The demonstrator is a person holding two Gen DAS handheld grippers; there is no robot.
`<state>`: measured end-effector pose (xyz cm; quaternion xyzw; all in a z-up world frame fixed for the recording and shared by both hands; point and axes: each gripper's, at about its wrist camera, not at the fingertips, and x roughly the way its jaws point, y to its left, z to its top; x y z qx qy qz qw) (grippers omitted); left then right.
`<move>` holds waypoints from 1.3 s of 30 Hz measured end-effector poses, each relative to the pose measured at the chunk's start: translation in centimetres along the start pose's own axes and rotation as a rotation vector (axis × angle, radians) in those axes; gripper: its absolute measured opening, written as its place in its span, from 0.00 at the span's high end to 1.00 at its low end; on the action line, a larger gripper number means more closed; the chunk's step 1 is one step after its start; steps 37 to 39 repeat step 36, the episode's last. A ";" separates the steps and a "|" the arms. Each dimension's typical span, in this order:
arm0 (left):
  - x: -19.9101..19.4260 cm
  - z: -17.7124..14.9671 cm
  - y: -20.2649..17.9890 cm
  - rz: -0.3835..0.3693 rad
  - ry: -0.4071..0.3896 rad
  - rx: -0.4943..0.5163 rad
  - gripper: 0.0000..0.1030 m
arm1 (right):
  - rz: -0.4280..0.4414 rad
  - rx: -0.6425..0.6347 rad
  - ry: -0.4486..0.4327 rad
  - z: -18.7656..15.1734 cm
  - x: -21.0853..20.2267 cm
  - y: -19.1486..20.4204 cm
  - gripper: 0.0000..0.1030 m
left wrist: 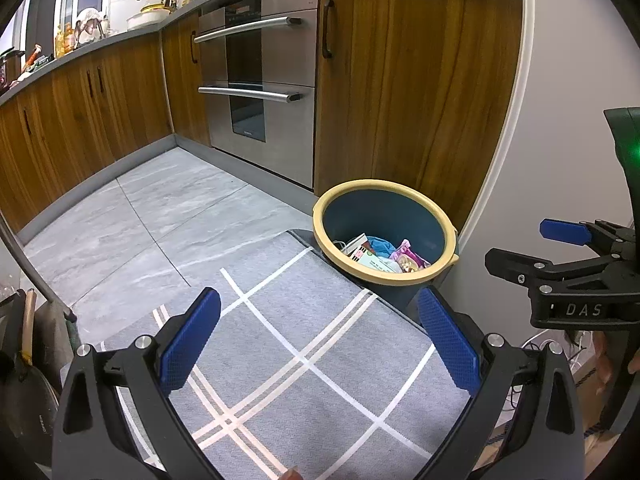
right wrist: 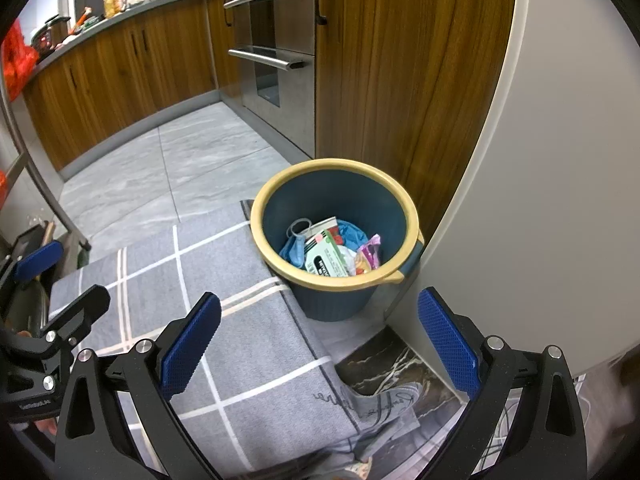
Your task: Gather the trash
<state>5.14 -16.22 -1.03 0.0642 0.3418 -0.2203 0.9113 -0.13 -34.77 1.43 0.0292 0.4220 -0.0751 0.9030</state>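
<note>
Round trash bin (right wrist: 335,280) on kitchen floor, beside wooden cabinet (right wrist: 400,60), touching grey mat (right wrist: 248,320).

Dark blue ribbed plastic with pale yellow rim; inside, blue crumpled film (right wrist: 352,232), pink wrapper (right wrist: 370,254), white-green printed packet (right wrist: 326,258), text too small to read. Mat woven, grey with white crossing stripes. Left gripper (left wrist: 318,336) and right gripper (right wrist: 320,336), near bin, spread wide, holding nothing; blue textured pads (left wrist: 190,340). "DAS" readable on right gripper body.
</note>
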 end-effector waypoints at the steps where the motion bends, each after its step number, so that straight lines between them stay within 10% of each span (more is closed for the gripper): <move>1: 0.0 0.0 0.0 0.002 0.001 0.000 0.06 | 0.000 0.000 0.000 0.0 0.0 0.0 0.05; 39: 0.5 -0.4 0.2 -0.001 0.023 0.012 0.05 | -0.004 0.000 0.014 -0.5 0.1 0.0 0.05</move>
